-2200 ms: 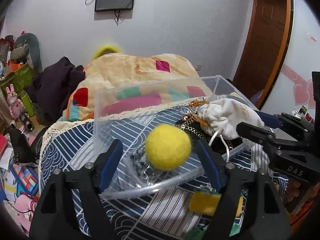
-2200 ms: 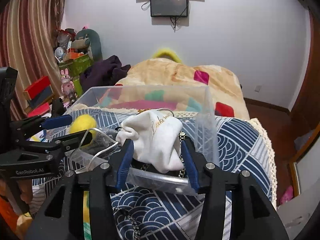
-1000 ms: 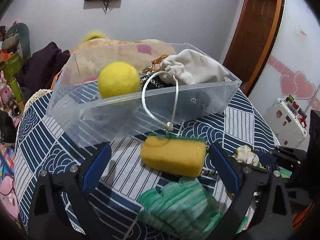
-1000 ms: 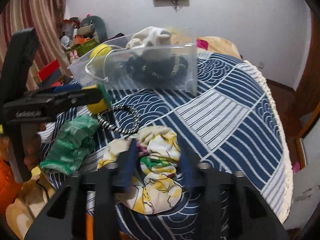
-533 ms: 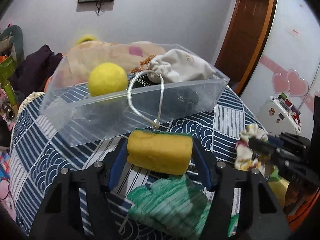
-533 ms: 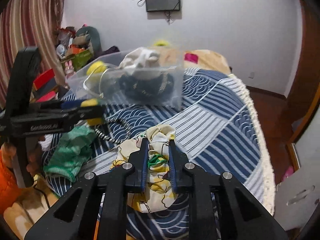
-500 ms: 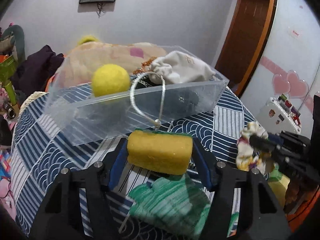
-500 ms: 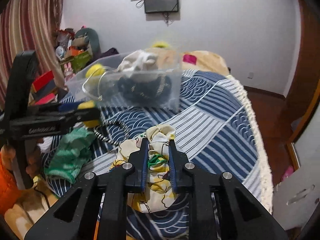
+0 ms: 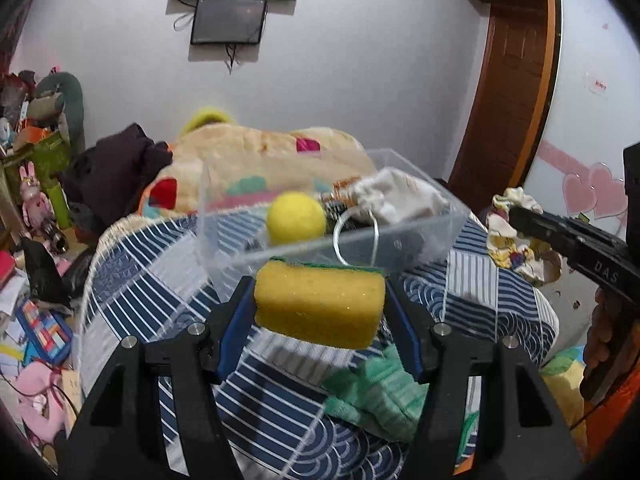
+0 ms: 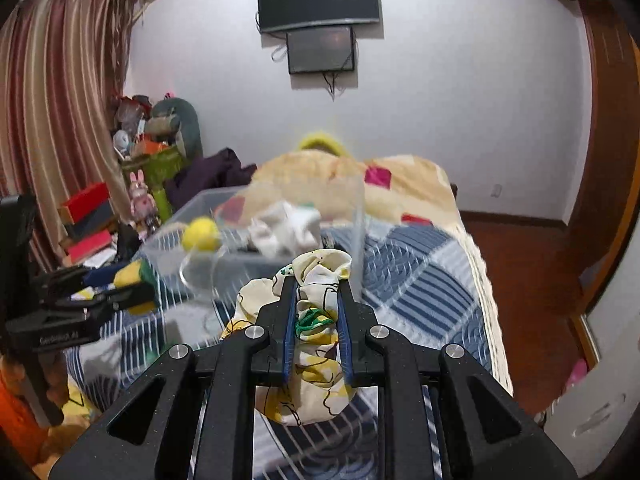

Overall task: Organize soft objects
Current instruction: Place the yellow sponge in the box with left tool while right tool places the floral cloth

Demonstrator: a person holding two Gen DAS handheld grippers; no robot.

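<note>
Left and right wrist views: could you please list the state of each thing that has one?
left hand-held gripper: shut on sponge, lifted
right hand-held gripper: shut on floral cloth, lifted
clear bin: open-topped, holding yellow ball and white pouch

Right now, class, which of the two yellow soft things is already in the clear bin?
The yellow felt ball lies in the clear bin; the yellow sponge is outside, clamped in the left gripper.

Yellow sponge (image 9: 320,304) with green backing, yellow ball (image 9: 296,218), cream cartoon-print scrunchie (image 10: 316,280), navy-and-white wave-patterned bedspread (image 9: 132,280).
</note>
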